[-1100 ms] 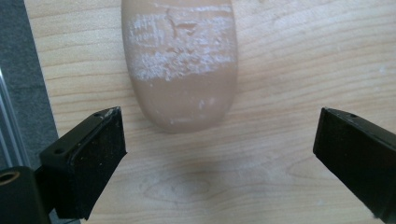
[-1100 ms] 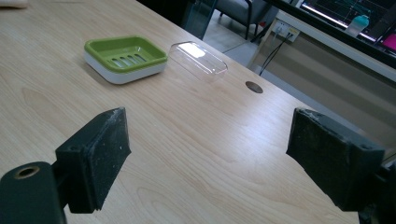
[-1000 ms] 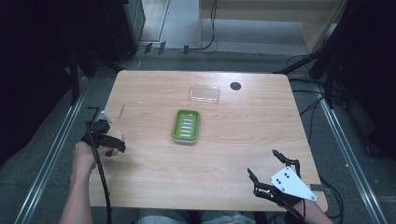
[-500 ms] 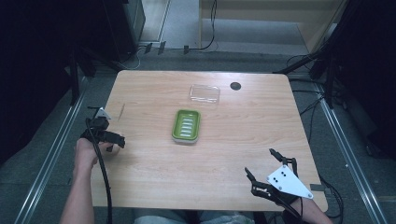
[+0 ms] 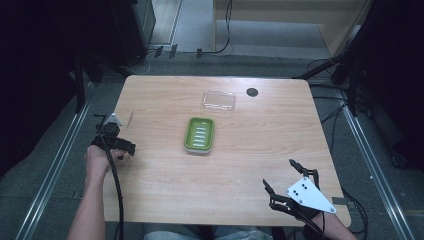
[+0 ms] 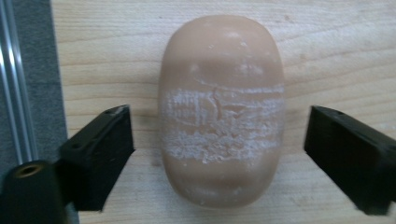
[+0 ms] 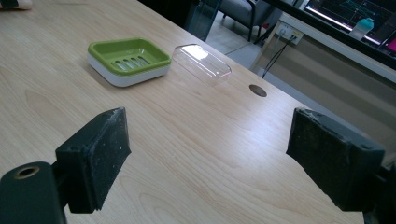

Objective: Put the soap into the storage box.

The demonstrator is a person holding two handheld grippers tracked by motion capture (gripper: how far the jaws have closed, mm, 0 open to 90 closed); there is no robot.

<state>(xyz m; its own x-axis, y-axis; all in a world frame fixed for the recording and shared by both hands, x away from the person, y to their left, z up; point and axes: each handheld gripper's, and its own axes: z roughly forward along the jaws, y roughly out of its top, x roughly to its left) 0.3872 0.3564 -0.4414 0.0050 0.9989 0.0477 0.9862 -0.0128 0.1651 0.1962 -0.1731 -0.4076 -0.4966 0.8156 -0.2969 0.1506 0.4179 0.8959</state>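
Pale wooden table (image 5: 165,165) carrying three loose items plus both grippers. Tan oval soap bar (image 6: 222,109) lying flat on the wood close to the table's left edge, seen in the left gripper view; long axis running up-down in that view, along the gripper's line of sight, rounded ends near and far. Whitish scuffed band across its middle. Left gripper (image 5: 111,131) at the table's left edge in the high view, pointing down over the bar; jaws spread wide, one on each long side of the soap, gaps visible both sides, no contact. Left hand (image 5: 100,159) behind it, black cable trailing toward the bottom edge.

Green rectangular soap dish with slotted insert (image 5: 200,135) near table centre, long axis running near-to-far in the high view, white base visible in the right gripper view (image 7: 129,60). Clear plastic rectangular lid (image 5: 219,100) lying beyond the dish toward the far edge, apart from it, long axis left-right. Small dark round grommet (image 5: 252,92) just right of the lid.

Right gripper (image 5: 284,182) near the front right corner, well apart from dish and lid, grey three-cornered plate on top; jaws spread wide over bare wood, nothing between.
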